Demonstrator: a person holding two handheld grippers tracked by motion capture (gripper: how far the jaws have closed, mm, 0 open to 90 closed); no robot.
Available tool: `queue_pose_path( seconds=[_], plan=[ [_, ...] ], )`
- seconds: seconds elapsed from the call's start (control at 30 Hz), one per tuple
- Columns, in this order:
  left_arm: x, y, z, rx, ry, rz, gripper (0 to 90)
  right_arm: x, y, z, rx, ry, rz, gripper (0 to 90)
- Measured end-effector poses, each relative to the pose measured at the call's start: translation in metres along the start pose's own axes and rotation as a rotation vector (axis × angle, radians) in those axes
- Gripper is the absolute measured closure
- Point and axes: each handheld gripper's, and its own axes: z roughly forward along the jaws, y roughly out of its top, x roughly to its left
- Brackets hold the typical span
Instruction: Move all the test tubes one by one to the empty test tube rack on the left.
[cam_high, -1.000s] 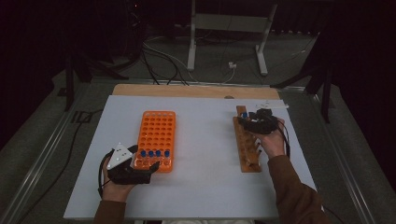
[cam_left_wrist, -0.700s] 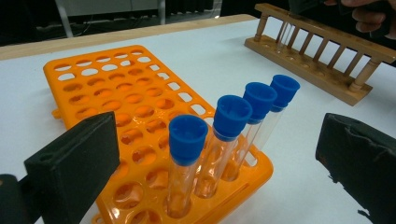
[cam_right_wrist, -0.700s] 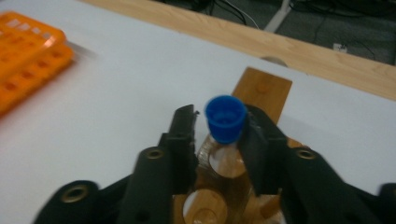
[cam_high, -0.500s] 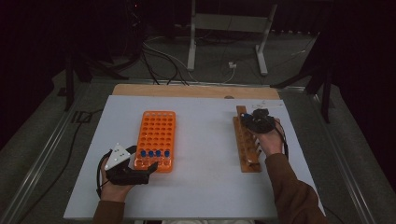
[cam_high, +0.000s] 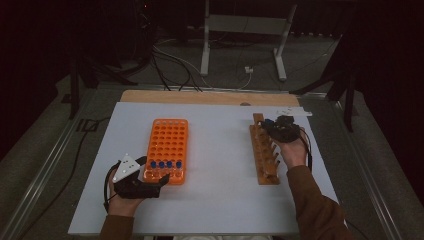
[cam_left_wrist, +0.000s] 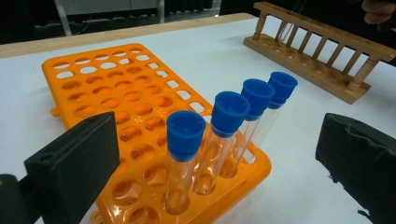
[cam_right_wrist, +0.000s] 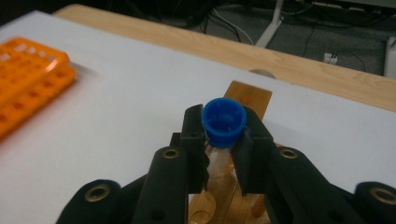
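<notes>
An orange tube rack (cam_high: 167, 145) lies left of centre, with several blue-capped glass tubes (cam_left_wrist: 224, 116) upright in its near row. My left gripper (cam_high: 150, 184) is open at that near end, one jaw on each side of the tubes and touching none. To the right is a wooden rack (cam_high: 262, 152). At its far end my right gripper (cam_high: 272, 127) is shut on a blue-capped tube (cam_right_wrist: 224, 120), held just under the cap. The tube's lower part sits down in the wooden rack (cam_right_wrist: 247, 98).
The white table top (cam_high: 220, 200) ends in a bare wooden strip (cam_high: 200, 96) along the far edge. Cables and a metal stand's feet lie on the dark floor beyond it. A hand and a brown sleeve (cam_high: 315, 205) reach in beside the wooden rack.
</notes>
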Motion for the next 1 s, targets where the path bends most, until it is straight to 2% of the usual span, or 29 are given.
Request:
queue_pose_path(
  seconds=[0.1, 0.37, 0.5, 0.7, 1.0],
  plan=[
    [0.000, 0.000, 0.000, 0.000, -0.001, -0.002, 0.8, -0.001, 0.002, -0.008, -0.032, 0.004, 0.019, 76.5],
    [-0.001, 0.001, 0.000, -0.006, -0.008, -0.007, 0.8, -0.002, 0.012, -0.030, -0.091, -0.005, 0.011, 76.6],
    [-0.003, 0.003, 0.000, -0.011, -0.008, 0.000, 0.8, 0.001, 0.015, -0.040, -0.106, 0.003, -0.010, 76.6],
    [-0.008, 0.008, 0.001, -0.024, 0.001, 0.019, 0.8, 0.012, 0.016, -0.049, -0.118, 0.025, -0.052, 76.6],
    [-0.021, 0.020, -0.002, -0.056, 0.011, 0.049, 0.9, 0.035, 0.011, -0.052, -0.096, 0.082, -0.121, 76.6]
  ],
)
